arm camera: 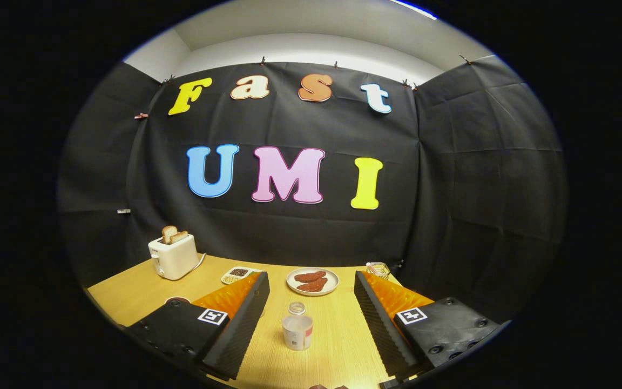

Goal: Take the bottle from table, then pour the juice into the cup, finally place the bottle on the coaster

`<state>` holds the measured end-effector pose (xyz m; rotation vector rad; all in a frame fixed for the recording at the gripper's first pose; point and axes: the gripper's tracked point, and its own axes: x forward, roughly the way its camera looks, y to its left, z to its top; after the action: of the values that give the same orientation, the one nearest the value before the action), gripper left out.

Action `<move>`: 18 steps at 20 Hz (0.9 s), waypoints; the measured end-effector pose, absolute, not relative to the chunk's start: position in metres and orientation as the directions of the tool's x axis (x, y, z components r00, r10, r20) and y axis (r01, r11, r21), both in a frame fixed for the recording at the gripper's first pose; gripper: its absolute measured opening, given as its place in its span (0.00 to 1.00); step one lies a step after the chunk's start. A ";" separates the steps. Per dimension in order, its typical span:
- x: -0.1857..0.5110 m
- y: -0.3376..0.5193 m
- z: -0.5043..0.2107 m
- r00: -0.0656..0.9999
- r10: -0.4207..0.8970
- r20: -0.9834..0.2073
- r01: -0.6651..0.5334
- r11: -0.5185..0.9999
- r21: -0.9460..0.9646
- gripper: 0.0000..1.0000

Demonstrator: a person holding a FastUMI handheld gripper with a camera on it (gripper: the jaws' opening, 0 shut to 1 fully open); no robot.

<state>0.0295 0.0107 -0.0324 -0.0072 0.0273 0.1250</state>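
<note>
My gripper (311, 278) is open above the wooden table (127, 297), its fingers spread wide with nothing between them. On the table between the fingers stands a white container with a pale label (297, 332). Right behind it is a small clear vessel with a round top (296, 308). I cannot tell which of the two is the bottle and which the cup. Both stand upright, apart from the fingers. A dark round coaster (177, 300) peeks out just left of the left finger, mostly hidden by it.
Beyond the fingertips lies a white plate (332, 279) with brown pieces of food. A white toaster (173, 258) holding toast stands at the back left, with a small tray (237, 274) of dark bits beside it. A wire basket (378, 268) sits at the back right.
</note>
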 end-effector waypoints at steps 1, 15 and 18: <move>0.033 0.012 -0.034 0.991 0.135 -0.027 -0.135 0.991 -0.006 0.97; 0.087 0.036 -0.102 0.973 0.226 -0.043 -0.226 0.974 -0.001 0.97; 0.098 0.037 -0.124 0.975 0.214 -0.068 -0.215 0.977 -0.005 0.97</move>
<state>0.0980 0.0366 -0.1239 -0.0122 0.0668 0.2162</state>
